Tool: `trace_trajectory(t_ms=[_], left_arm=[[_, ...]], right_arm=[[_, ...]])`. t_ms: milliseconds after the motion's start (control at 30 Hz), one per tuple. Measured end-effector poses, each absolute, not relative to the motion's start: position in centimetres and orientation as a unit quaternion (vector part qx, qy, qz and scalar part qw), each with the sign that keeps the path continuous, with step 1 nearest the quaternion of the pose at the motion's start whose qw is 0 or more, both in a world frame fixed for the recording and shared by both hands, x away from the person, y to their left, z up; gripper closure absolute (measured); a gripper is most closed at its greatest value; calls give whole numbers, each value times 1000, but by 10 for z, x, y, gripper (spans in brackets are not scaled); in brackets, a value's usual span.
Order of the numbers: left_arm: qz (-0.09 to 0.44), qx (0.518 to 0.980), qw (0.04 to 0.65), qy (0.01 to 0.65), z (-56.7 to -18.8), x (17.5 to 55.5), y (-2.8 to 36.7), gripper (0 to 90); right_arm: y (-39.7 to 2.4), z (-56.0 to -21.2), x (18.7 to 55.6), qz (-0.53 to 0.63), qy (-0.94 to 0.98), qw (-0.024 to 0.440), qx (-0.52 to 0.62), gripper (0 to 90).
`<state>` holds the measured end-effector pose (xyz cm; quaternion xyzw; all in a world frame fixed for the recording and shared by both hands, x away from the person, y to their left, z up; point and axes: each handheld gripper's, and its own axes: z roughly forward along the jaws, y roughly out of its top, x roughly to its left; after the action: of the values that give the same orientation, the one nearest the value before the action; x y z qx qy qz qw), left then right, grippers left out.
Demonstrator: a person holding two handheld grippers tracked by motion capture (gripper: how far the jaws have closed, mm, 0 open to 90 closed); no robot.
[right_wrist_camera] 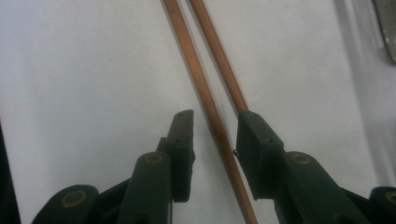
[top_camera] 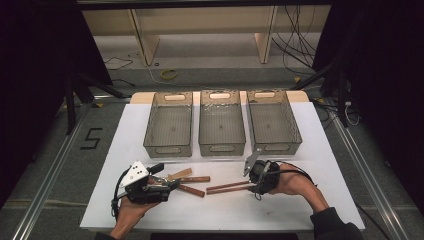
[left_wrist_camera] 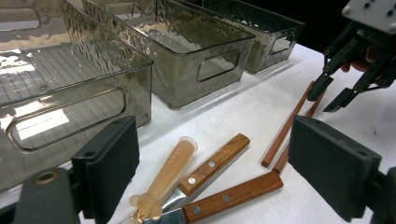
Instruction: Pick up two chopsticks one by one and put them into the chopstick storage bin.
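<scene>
Two brown chopsticks [top_camera: 227, 187] lie side by side on the white table, right of centre. My right gripper [top_camera: 252, 185] points down over their right end. In the right gripper view its jaws [right_wrist_camera: 212, 116] straddle one chopstick [right_wrist_camera: 196, 79], with a gap still showing on the left side. The other chopstick [right_wrist_camera: 217, 56] runs under the right jaw. My left gripper [top_camera: 171, 181] rests open at the front left. Ahead of its wide jaws [left_wrist_camera: 212, 126] lie two wooden-handled knives [left_wrist_camera: 215, 163] [left_wrist_camera: 233, 196] and an amber plastic tube [left_wrist_camera: 170, 168].
Three grey see-through bins [top_camera: 168, 149] [top_camera: 222, 148] [top_camera: 276, 146] stand in a row across the back of the table, all without contents. The right gripper [left_wrist_camera: 331, 95] shows at the far right of the left gripper view, above the chopsticks [left_wrist_camera: 285, 130].
</scene>
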<state>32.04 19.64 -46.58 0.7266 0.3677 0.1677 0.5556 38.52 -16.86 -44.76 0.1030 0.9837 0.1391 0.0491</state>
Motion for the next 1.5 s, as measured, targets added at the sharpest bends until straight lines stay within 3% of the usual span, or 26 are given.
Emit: trace_trajectory(t_ms=[500,1100,1500], left_arm=[[168,728,554,367,-466,320,196,160],[169,732,550,365,-466,321,195,161],[158,740,546,360,-466,322,192,163]], right_arm=[[-158,-456,393,88,993,22,81,774],[-156,-457,383,77,996,32,16,850],[-159,-452,381,90,995,35,10,854]])
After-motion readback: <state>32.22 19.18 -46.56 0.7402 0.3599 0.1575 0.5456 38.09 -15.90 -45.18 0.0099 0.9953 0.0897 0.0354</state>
